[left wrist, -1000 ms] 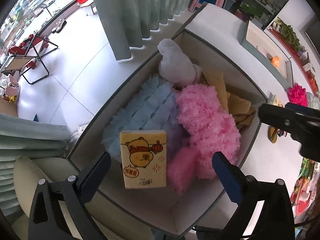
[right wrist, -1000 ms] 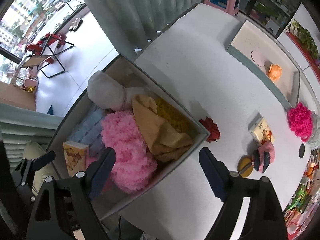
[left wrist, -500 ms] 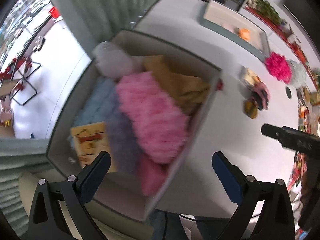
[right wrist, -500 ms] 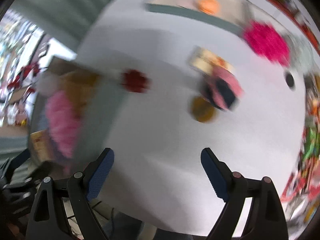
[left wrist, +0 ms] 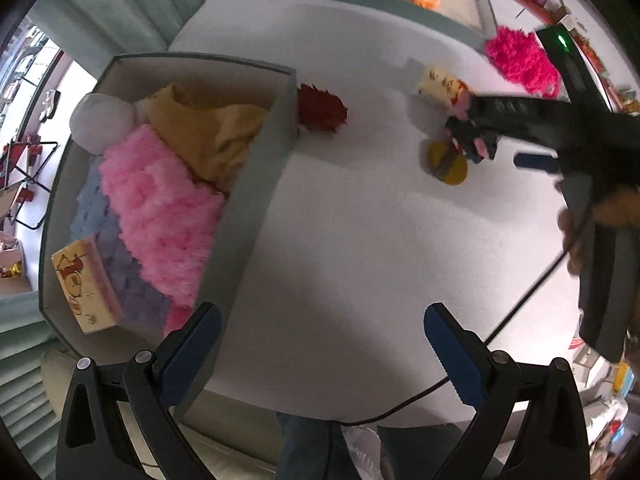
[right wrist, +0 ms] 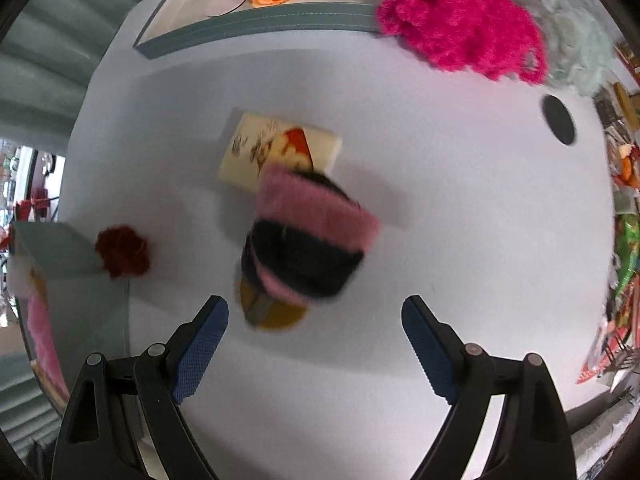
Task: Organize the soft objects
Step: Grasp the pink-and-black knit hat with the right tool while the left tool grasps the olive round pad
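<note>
Your right gripper (right wrist: 315,340) hangs over the white table (right wrist: 460,208) with its jaws spread wide and nothing between them. Just beyond its tips, toward 12 o'clock, sits a pink-and-black fuzzy sock (right wrist: 310,240), lying partly over a cream tissue pack (right wrist: 256,146) at its 11 o'clock and a yellow disc (right wrist: 280,314) at its 6 o'clock. A dark red pompom (right wrist: 122,250) rests at 9 o'clock, touching the corner of the grey box (right wrist: 76,256).

Your left gripper (left wrist: 320,344) is also spread and empty, above bare table beside the box (left wrist: 256,184). The box, at its 10 o'clock, holds a pink fluffy piece (left wrist: 160,204), a mustard cloth (left wrist: 208,136), a white ball (left wrist: 100,120) and another tissue pack (left wrist: 86,284). A magenta fluffy piece (right wrist: 460,24) lies at 1 o'clock of the right gripper.
</note>
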The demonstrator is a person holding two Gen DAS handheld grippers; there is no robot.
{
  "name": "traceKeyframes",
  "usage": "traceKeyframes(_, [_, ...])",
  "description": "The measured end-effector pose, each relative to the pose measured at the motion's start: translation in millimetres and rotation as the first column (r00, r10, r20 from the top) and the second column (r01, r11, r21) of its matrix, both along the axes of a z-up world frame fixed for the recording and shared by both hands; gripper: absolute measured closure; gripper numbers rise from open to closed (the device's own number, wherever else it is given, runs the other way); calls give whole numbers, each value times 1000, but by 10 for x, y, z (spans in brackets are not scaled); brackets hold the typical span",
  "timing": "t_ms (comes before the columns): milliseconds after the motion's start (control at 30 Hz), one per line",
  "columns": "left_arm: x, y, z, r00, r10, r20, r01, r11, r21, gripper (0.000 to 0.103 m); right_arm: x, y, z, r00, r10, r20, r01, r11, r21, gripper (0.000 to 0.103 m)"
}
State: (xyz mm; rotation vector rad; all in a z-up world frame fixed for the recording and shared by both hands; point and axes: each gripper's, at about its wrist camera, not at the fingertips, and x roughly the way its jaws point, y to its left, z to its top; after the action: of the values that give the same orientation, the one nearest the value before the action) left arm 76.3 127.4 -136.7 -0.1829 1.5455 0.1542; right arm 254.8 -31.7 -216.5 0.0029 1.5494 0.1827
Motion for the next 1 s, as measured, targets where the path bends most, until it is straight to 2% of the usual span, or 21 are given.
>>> traceKeyframes(200, [159,-105,-136,1000,9,-23,-8,999,44,1,239,79,-268,1000,6,5,-6,1000,11,13])
traceKeyframes(333, [389,-275,-239,1000,-9,-22,11,998,55,1,267,49,-326,999,36,-6,-36,999,13,49])
traceKeyframes(433, [610,-484,-332,999,-49,-9,49,997,58,1,221,-92,-254,997,76,1,-76,997,35,62])
traceKeyframes(600, [1013,-875,-604,995,-100,5,100,993,62,1,148,-649,-93,1000,9,3,-9,998,62,62])
traceKeyframes(767, [1241,-1046,-838,997,-80,9,79,995,63,1,-127,-1094,-45,1000,-22,-15,23,998,65,62])
traceKeyframes(1000, [1371,-1156,-1044,996,-86,-18,87,994,68,1,-444,-1288,-1,996,-65,-54,70,993,96,62])
